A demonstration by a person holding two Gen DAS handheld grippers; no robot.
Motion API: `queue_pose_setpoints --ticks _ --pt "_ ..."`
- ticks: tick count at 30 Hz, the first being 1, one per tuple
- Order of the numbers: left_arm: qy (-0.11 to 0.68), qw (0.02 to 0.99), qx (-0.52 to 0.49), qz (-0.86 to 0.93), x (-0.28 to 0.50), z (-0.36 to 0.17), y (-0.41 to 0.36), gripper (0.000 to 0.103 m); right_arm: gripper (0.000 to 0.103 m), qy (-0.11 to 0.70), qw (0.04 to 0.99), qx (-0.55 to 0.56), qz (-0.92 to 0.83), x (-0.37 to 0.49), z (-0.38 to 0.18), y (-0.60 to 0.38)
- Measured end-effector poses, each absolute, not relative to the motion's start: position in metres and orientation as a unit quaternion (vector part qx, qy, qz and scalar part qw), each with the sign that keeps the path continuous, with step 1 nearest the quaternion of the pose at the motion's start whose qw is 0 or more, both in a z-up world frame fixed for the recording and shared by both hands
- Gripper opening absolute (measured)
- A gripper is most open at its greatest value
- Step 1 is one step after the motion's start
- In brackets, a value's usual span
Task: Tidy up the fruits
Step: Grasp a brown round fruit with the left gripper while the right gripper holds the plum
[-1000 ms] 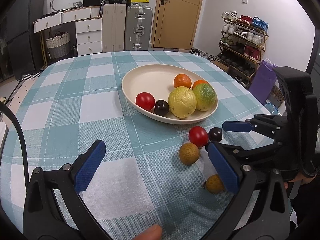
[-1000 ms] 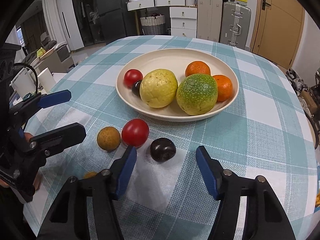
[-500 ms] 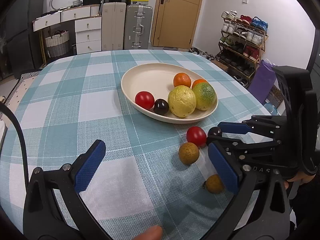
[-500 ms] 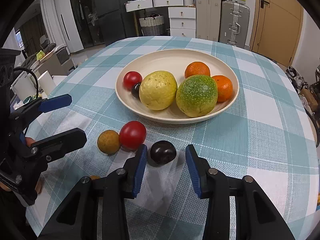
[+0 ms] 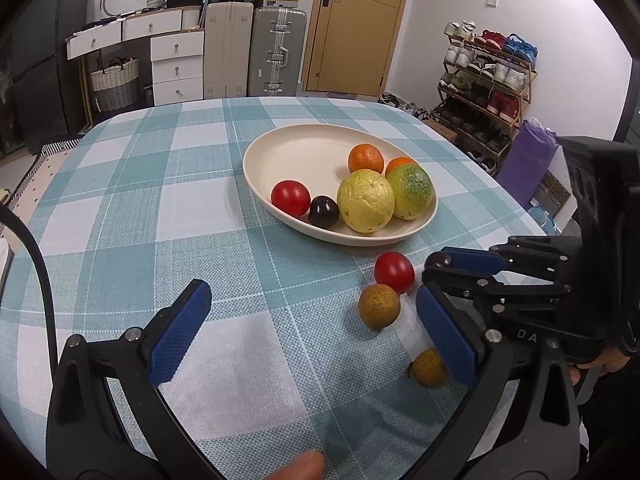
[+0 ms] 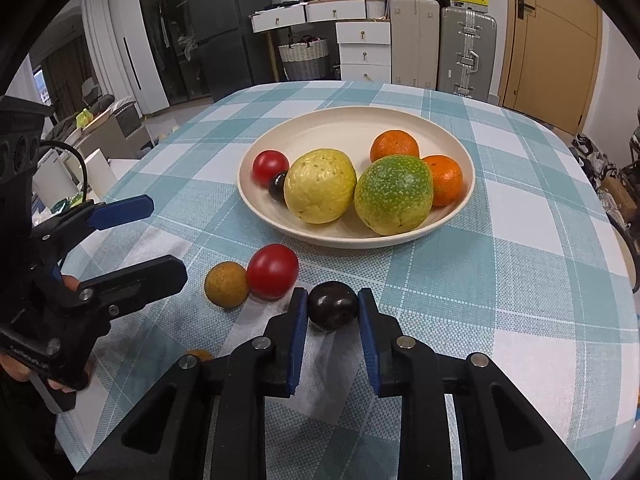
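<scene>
My right gripper [image 6: 332,308] pinches a dark plum [image 6: 332,306] on the checked worktop [image 6: 520,280].
Cream bowl [image 6: 360,120] at 12 o'clock; red tomato [image 6: 273,271] and brown longan [image 6: 227,284] at 10 o'clock; left gripper [image 5: 312,328] spread wide, holding nothing.

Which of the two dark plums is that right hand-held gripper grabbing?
The dark plum on the tablecloth, between the right hand-held gripper fingers; the other plum sits in the plate.
</scene>
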State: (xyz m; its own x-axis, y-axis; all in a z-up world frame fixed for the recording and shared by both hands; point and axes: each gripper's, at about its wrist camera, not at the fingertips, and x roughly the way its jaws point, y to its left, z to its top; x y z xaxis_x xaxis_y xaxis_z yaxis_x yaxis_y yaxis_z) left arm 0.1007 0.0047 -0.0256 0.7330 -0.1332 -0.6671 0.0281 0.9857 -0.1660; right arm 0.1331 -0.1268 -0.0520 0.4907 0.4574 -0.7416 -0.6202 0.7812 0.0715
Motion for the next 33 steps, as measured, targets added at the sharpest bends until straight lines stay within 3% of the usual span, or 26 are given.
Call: queue_pose_setpoints --ticks 15,18,25,33 --pt "0.411 0.909 -0.056 -0.048 0.109 -0.037 -0.013 0.102 0.026 0.364 0.878 -0.035 0.308 0.106 -0.043 -0.168" --pt "0.430 0.899 -0.066 -0.056 0.113 -0.042 -0.017 0.098 0.026 0.366 0.878 -0.037 0.306 0.105 -0.043 -0.170" --pt "0.445 0.891 -0.064 -0.061 0.120 -0.047 -0.027 0.073 0.026 0.367 0.880 -0.031 0.301 0.108 -0.043 -0.178" --pt "0.444 0.889 -0.062 -0.091 0.122 -0.043 -0.040 0.035 0.026 0.364 0.881 -0.024 0.302 0.108 -0.040 -0.183"
